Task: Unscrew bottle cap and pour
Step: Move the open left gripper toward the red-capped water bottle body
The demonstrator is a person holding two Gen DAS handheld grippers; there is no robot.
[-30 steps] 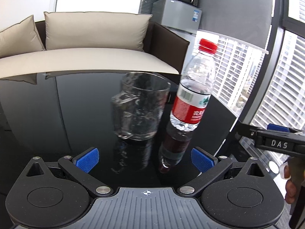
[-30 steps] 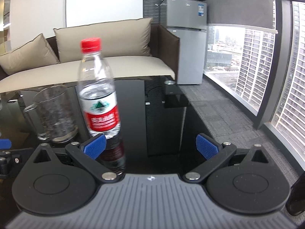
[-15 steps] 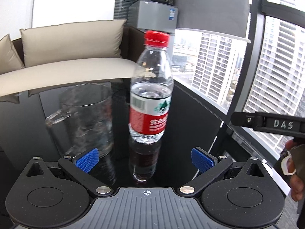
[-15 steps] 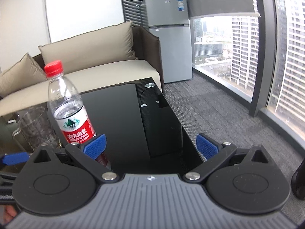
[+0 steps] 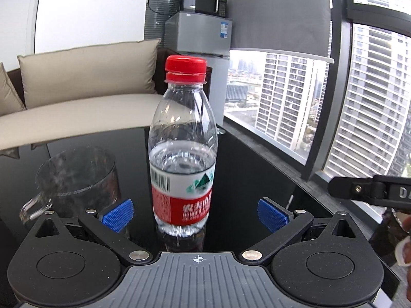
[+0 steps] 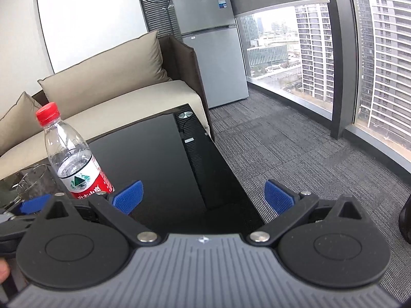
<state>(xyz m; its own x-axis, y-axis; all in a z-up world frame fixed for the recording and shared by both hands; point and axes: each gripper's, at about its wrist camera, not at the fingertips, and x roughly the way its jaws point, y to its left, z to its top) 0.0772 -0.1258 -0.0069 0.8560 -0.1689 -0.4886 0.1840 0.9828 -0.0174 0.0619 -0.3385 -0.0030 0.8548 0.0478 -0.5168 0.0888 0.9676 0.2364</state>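
Observation:
A clear water bottle [image 5: 183, 159] with a red cap [image 5: 185, 68] and red label stands upright on the black glass table [image 5: 244, 174]. My left gripper [image 5: 195, 214] is open, its blue pads on either side of the bottle's base, not touching it. A clear glass mug [image 5: 77, 179] stands just left of the bottle. In the right wrist view the bottle [image 6: 74, 159] is at the far left and the mug [image 6: 30, 183] behind it. My right gripper [image 6: 203, 196] is open and empty over the table's right part.
A beige sofa [image 5: 77, 107] runs behind the table. A grey fridge [image 6: 213, 59] with a microwave on it stands in the corner. The table's right edge [image 6: 231, 174] drops to grey carpet beside tall windows. The right gripper's arm [image 5: 372, 191] shows at the right in the left wrist view.
My left gripper has swung right and closed in, so the bottle now sits centred between its pads. My right gripper has risen and turned right, away from the bottle.

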